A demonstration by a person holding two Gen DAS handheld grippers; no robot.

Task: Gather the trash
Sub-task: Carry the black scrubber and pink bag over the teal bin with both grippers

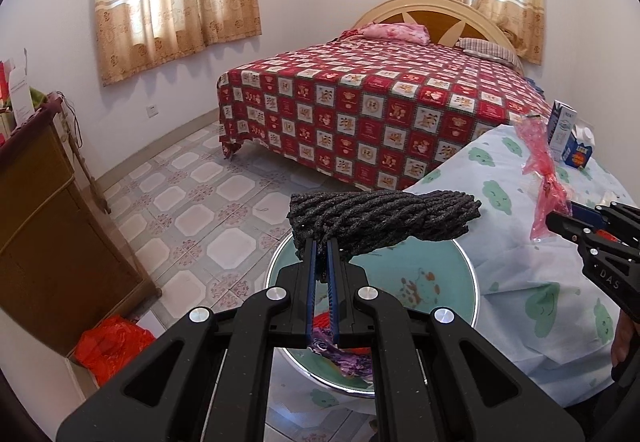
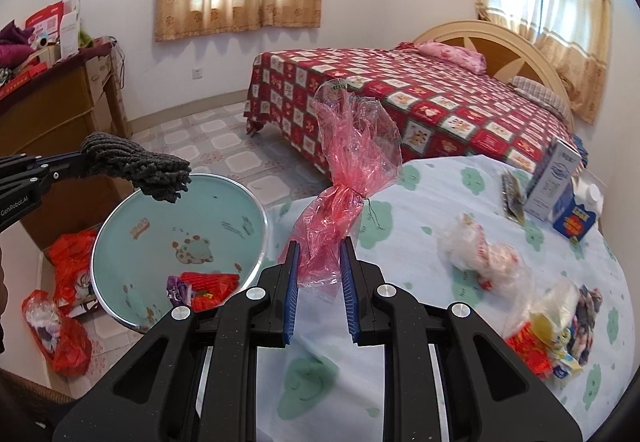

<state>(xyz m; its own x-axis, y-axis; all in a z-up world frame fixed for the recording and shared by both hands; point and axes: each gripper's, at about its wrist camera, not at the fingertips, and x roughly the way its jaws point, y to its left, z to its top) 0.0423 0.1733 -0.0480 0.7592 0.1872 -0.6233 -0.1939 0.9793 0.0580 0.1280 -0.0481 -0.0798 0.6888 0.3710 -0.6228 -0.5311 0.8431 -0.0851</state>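
Left gripper [image 1: 323, 242] clamps ribbed dark foam [image 1: 384, 222]; right gripper [image 2: 319, 254] pinches crinkled red cellophane [image 2: 344, 178] beside round enamel basin [image 2: 256, 210].

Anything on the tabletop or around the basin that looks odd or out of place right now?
Yes: the left gripper holds a dark grey knitted cloth over the teal round basin that already holds wrappers; it looks like fabric, not trash. On the floor beside the basin lie crumpled orange plastic bags.
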